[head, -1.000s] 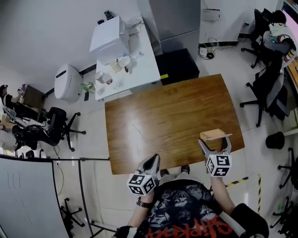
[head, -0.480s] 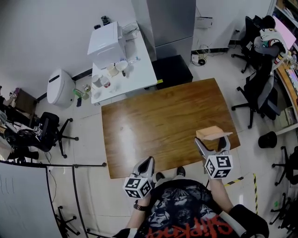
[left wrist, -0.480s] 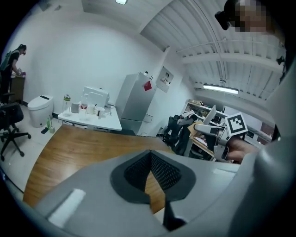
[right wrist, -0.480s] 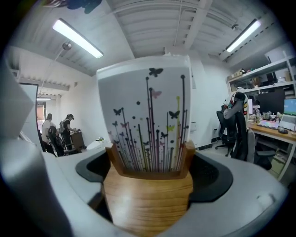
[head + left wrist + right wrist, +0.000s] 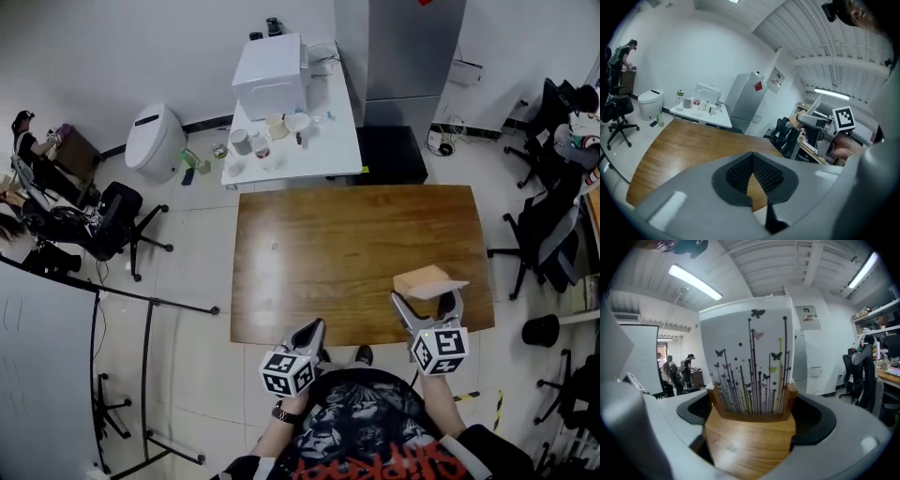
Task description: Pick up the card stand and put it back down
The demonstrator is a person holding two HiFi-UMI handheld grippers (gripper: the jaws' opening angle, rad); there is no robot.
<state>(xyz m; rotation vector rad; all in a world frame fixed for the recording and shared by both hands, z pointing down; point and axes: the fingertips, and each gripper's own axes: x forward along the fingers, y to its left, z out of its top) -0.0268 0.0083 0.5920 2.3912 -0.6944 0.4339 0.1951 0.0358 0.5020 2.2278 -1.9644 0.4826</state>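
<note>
The card stand (image 5: 424, 280) is a light wooden block holding a white card printed with stems and butterflies (image 5: 749, 373). My right gripper (image 5: 429, 302) is shut on the wooden base (image 5: 750, 441), and the stand hangs in the air above the right front corner of the brown wooden table (image 5: 337, 253). The card stands upright in its slot and fills most of the right gripper view. My left gripper (image 5: 307, 336) hovers at the table's front edge, left of the stand, its jaws shut with nothing between them (image 5: 752, 171).
A white side table (image 5: 300, 141) with a white box and several cups stands behind the wooden table. A grey cabinet (image 5: 398, 56) is at the back. Office chairs (image 5: 544, 234) stand to the right, another chair (image 5: 108, 220) and a rack to the left.
The head view has shifted, so the table sits further right and lower in frame. The right gripper still holds the stand off the table at about the same spot; the left gripper stays at the front edge.
</note>
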